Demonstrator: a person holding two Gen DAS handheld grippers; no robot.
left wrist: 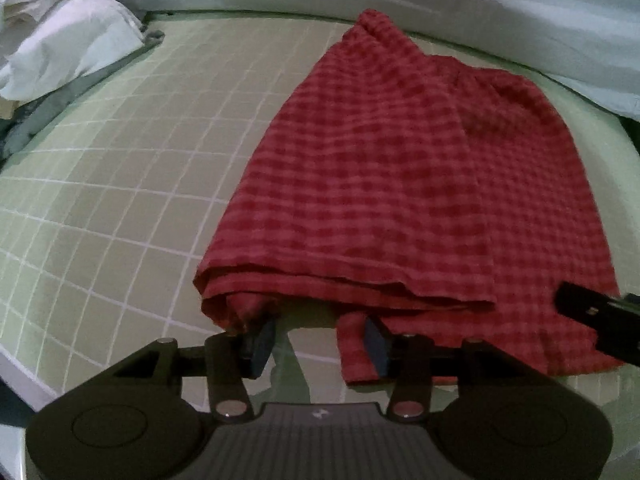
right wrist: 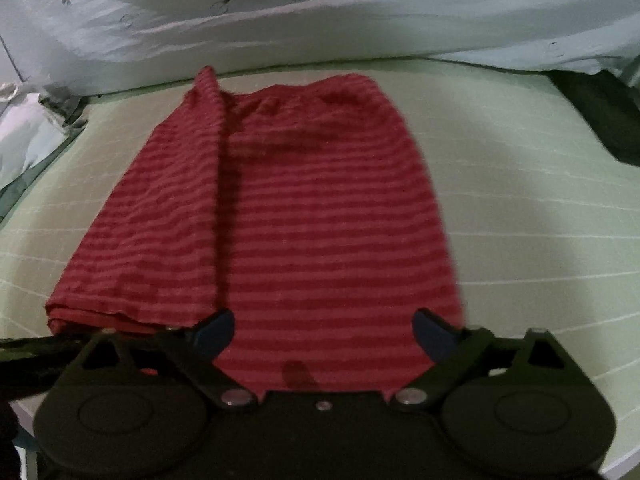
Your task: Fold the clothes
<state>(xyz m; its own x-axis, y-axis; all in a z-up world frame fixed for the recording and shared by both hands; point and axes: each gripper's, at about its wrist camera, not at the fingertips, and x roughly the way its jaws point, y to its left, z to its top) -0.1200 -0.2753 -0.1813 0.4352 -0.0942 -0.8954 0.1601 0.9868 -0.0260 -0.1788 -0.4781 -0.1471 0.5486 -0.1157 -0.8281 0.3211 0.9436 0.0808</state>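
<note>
A red checked garment lies folded lengthwise on a green gridded mat, its left part doubled over the rest. My left gripper is open at the garment's near hem, its fingertips just under the lifted edge, holding nothing. The right gripper shows at the right edge of the left wrist view. In the right wrist view the garment fills the middle of the mat. My right gripper is open wide over the near hem, empty.
White folded cloth lies at the mat's far left. A pale sheet with carrot prints runs along the far edge. A dark cloth lies at the far right. The mat's near edge is close to the grippers.
</note>
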